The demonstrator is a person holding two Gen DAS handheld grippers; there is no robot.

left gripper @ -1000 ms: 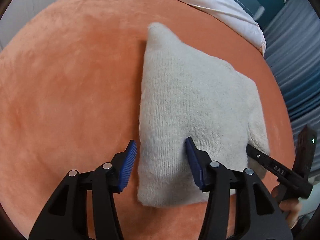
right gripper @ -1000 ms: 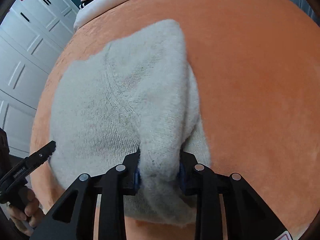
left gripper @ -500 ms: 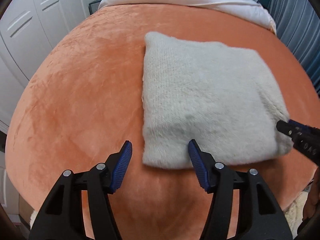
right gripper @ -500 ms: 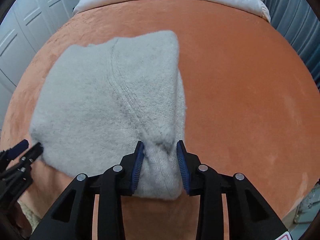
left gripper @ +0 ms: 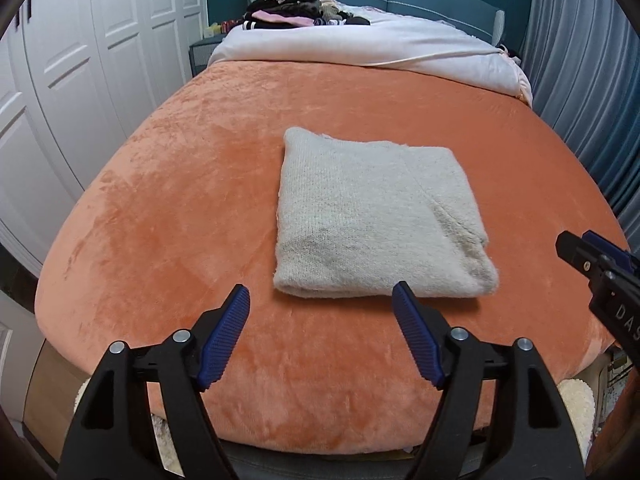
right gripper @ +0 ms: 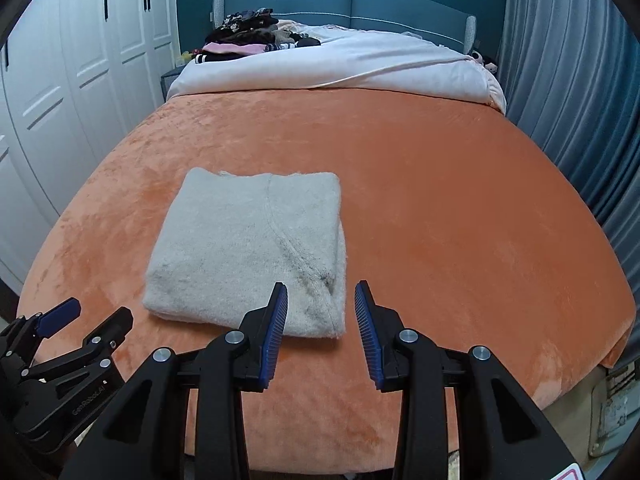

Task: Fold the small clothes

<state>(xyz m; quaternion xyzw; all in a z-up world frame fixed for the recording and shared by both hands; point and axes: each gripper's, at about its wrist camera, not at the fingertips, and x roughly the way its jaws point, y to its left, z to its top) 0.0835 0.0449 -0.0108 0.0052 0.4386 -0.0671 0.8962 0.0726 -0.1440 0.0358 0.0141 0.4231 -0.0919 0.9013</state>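
Note:
A cream knitted garment (left gripper: 372,216) lies folded into a flat rectangle on the orange blanket (left gripper: 180,208); it also shows in the right wrist view (right gripper: 248,248). My left gripper (left gripper: 320,300) is open and empty, held back just short of the garment's near edge. My right gripper (right gripper: 320,296) is open and empty, just short of the garment's near right corner. The right gripper's tip shows at the right edge of the left wrist view (left gripper: 592,260). The left gripper shows at the lower left of the right wrist view (right gripper: 80,320).
The orange blanket covers the near part of a bed. A white duvet (left gripper: 360,48) and a pile of dark clothes (left gripper: 288,8) lie at the far end by a teal headboard. White wardrobes (left gripper: 80,80) stand left, blue curtains (left gripper: 592,80) right.
My right gripper let go of the garment's corner and opened. Both grippers pulled back and up from the garment, which now lies flat and folded.

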